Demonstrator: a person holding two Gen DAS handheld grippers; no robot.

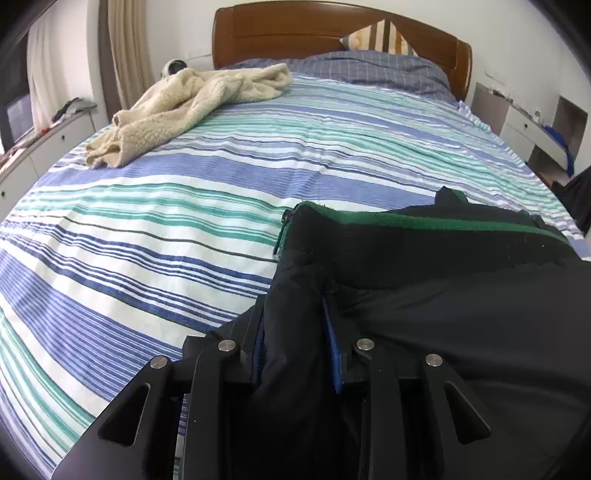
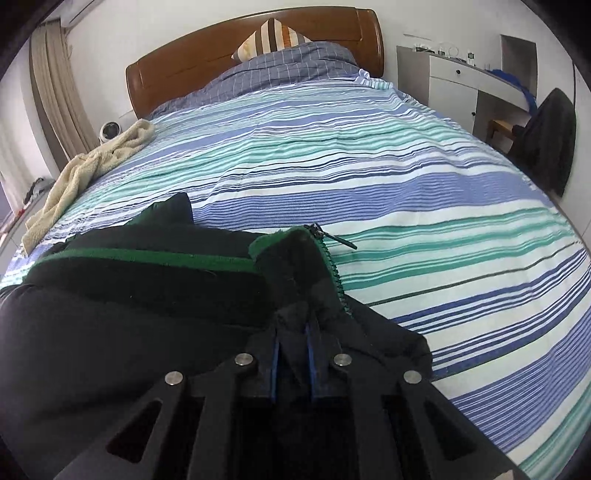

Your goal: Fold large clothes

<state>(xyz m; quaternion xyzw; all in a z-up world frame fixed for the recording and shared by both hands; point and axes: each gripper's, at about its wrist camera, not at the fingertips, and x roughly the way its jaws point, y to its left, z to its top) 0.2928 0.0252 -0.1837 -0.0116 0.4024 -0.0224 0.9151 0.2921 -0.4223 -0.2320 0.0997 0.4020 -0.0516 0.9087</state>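
A black jacket (image 1: pixel 443 332) with a green fleece collar band (image 1: pixel 424 221) lies on the striped bed sheet (image 1: pixel 147 229), at the near right in the left wrist view. My left gripper (image 1: pixel 293 306) has a thick fold of the jacket's edge bunched between its blue pads (image 1: pixel 332 350). In the right wrist view the same jacket (image 2: pixel 110 332) fills the near left. Its green zipper edge (image 2: pixel 334 273) and zipper pull (image 2: pixel 347 242) rest on the sheet. My right gripper (image 2: pixel 291 328) is shut on a thin fold of the jacket just below the collar.
A cream fleece garment (image 1: pixel 184 99) lies crumpled at the far left of the bed (image 2: pixel 74 177). A blue checked pillow (image 1: pixel 369 70) and a striped cushion (image 1: pixel 380 37) lean against the wooden headboard (image 1: pixel 295 29). White cabinets (image 2: pixel 454 77) flank the bed; a dark chair (image 2: pixel 546 136) stands at the right.
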